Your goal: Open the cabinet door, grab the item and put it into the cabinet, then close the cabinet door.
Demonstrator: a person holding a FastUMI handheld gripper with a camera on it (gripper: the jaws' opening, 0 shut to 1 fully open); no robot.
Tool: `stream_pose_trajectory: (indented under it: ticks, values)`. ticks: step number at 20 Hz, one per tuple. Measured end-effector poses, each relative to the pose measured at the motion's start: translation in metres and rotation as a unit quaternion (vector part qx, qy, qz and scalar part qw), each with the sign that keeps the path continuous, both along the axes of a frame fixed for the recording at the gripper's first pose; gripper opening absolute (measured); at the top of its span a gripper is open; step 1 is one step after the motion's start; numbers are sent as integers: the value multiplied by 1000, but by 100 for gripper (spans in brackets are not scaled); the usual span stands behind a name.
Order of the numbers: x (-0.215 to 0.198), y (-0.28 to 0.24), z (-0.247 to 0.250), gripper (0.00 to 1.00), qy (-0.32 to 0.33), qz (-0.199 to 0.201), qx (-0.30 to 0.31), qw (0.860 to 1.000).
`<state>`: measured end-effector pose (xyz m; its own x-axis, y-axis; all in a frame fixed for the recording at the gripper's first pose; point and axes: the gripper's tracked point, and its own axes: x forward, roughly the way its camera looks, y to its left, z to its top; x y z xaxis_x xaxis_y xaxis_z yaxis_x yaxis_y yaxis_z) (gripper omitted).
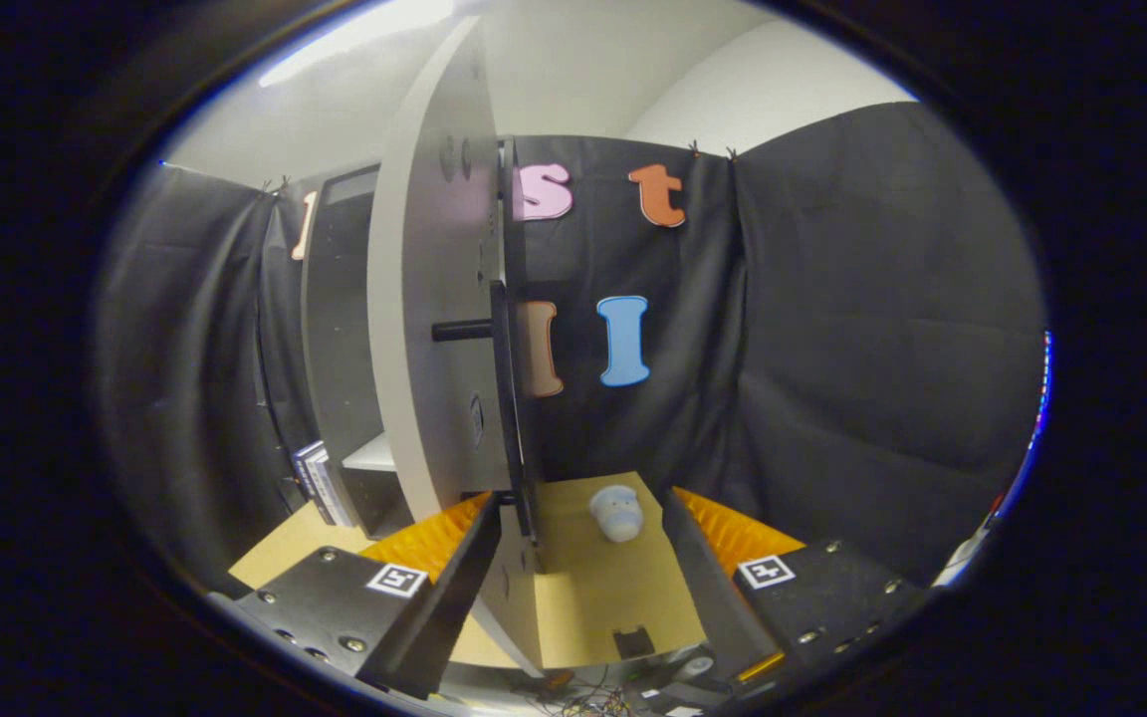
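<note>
The door (434, 299) is already swung open edge-on between the wide-spread fingers of the gripper (573, 558), and the toy (617, 512) is found just ahead, slightly right.

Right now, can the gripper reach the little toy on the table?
Probably yes. The gripper is open, and the small pale toy lies on the table just ahead between its jaws. The open cabinet door stands beside the left one.

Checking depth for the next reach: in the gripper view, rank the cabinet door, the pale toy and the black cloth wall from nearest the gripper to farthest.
1. cabinet door: open, its edge between the open gripper fingers.
2. pale toy: on the tabletop, just ahead.
3. black cloth wall: behind everything.
</note>
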<state>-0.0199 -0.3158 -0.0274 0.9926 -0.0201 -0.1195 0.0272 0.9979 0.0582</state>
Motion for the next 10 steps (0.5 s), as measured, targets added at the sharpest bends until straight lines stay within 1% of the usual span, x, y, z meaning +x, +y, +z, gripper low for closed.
stream_pose_trajectory:
  ticks: [6, 10]
  values:
    - [2, 18, -5, 97, 5, 34, 18, 999]
    - [7, 53, -7, 98, 11, 79, 31, 996]
